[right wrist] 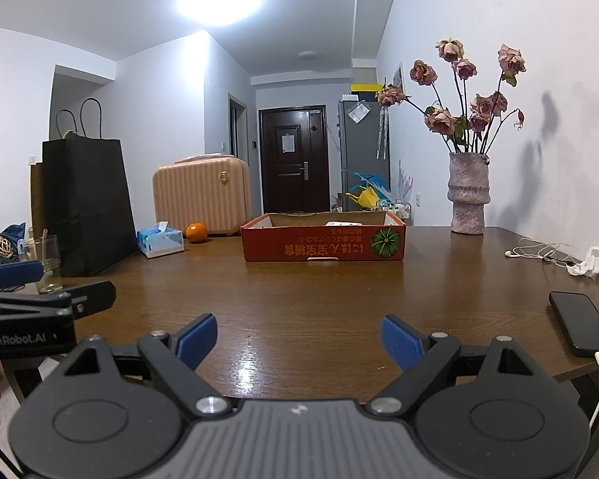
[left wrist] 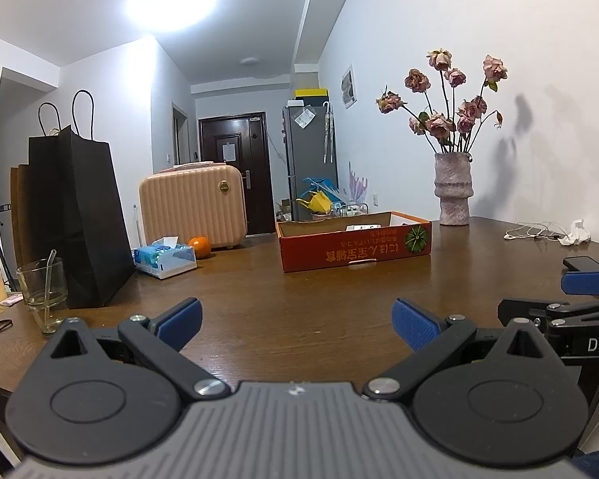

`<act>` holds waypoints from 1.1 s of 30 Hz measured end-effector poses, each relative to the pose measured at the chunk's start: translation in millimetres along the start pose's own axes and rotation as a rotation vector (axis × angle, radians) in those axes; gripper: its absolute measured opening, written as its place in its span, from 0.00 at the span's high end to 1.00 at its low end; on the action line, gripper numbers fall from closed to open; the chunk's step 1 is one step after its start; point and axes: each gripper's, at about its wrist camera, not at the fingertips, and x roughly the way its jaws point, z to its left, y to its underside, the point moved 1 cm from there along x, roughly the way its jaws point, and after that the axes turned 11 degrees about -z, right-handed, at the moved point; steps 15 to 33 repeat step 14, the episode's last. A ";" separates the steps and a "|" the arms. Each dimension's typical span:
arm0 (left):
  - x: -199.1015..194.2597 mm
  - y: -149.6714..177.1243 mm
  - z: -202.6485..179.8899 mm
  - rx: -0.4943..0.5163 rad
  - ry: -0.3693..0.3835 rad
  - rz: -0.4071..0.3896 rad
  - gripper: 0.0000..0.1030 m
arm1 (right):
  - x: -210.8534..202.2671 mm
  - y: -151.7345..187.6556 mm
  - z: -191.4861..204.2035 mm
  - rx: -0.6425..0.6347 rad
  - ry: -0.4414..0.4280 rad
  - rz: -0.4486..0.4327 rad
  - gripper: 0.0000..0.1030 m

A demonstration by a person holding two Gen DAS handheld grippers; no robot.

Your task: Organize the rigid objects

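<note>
gaping wide, both grippers' jaws empty, left gripper (left wrist: 296, 321), right gripper (right wrist: 298, 339)

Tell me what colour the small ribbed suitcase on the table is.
The suitcase is pale peach-pink with a round gold badge, best seen in the left wrist view.

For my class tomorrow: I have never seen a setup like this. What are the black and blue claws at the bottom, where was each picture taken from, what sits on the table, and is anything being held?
Each claw is a hand-held two-finger gripper with a camera looking along its fingers. One picture comes from the left gripper, the other from the right gripper; each glimpses the other at its edge. Both stand open and hold nothing. On the wooden table are a red cardboard box, a vase of dried roses, a phone on a charging cable, earphones, an orange, a tissue box, a glass, a black paper bag and a pink case.
</note>
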 end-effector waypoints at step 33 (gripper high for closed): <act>0.0 0.0 -2.4 0.000 -0.001 -0.005 0.00 | 0.7 0.8 -0.7 0.005 0.005 0.006 0.14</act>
